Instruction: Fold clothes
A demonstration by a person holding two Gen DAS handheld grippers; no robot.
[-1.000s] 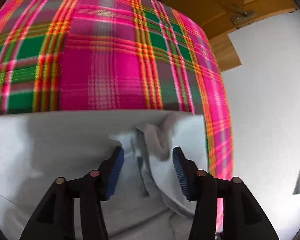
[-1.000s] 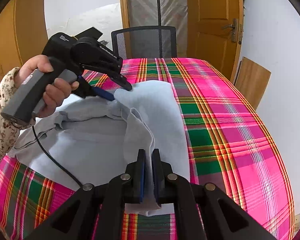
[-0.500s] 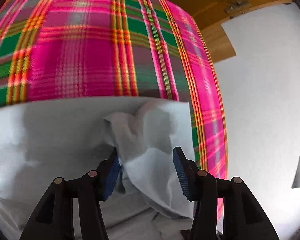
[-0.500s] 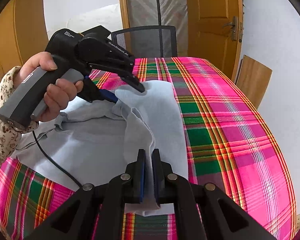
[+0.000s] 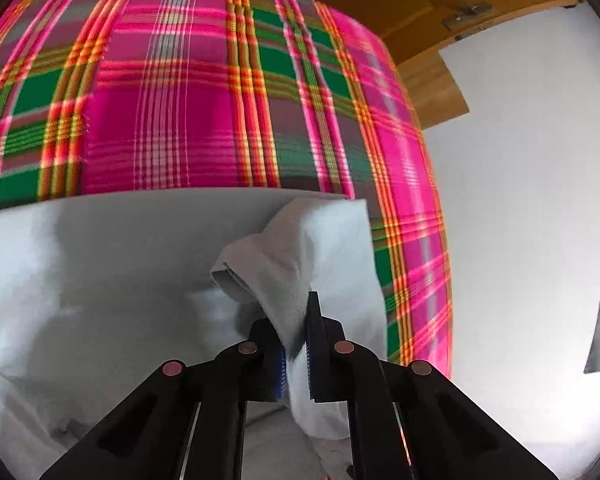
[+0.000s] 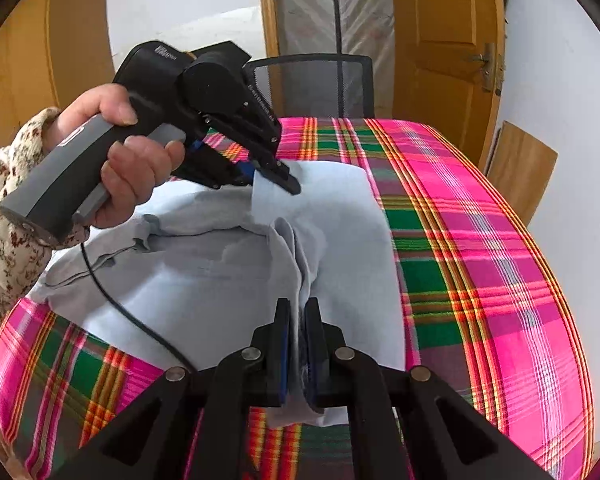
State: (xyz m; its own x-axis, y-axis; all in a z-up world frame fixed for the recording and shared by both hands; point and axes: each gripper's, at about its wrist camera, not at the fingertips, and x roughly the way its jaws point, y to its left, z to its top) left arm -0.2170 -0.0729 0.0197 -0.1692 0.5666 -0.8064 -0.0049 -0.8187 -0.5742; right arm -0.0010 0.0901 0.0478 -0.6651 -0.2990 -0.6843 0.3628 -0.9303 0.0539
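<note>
A pale blue-grey garment (image 6: 204,280) lies spread on the plaid tablecloth. In the left wrist view my left gripper (image 5: 296,340) is shut on a raised fold of that garment (image 5: 284,264) near its far right corner. From the right wrist view, the left gripper (image 6: 272,172) shows at the garment's far edge, held by a hand in a floral sleeve. My right gripper (image 6: 298,336) is shut on a ridge of the same cloth at the near edge. A bunched crease runs between the two grips.
The table carries a pink, green and orange plaid cloth (image 6: 480,264). A black mesh chair (image 6: 312,88) stands at its far side, with a wooden door (image 6: 448,40) behind. A white wall (image 5: 532,200) and a wooden board (image 6: 520,164) lie to the right. A black cable (image 6: 112,300) crosses the garment.
My left gripper went from open around the raised fold to shut on it, and moved slightly right along the far edge. The right gripper stayed shut in place.
</note>
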